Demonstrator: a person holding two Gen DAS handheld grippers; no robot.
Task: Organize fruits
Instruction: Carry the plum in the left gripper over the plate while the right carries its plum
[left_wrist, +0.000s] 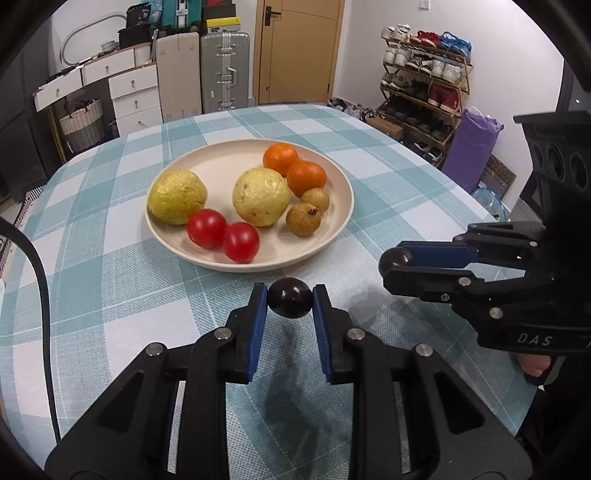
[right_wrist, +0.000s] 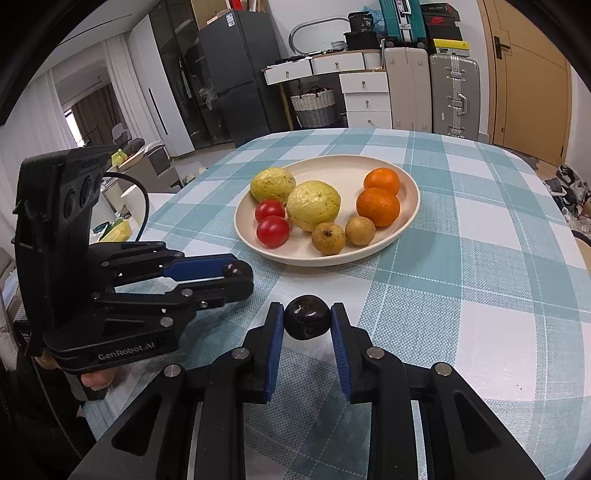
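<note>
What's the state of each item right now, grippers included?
left gripper: jaws shut on a dark grape, held above the cloth
right gripper: jaws shut on a second dark grape
plate: on the table, upright, holding eight fruits
guavas: two, on the plate
oranges: two, touching, far side of the plate
tomatoes: two, touching, near rim
longans: two, side by side
door: closed

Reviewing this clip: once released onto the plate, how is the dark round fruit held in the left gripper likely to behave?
The dark fruit looks round and glossy, so it would probably roll and may slip if squeezed unevenly. It seems small and light, pinched by the left gripper at the pad tips alone. The plate is shallow, though the tomatoes near its front edge might stop it.
</note>
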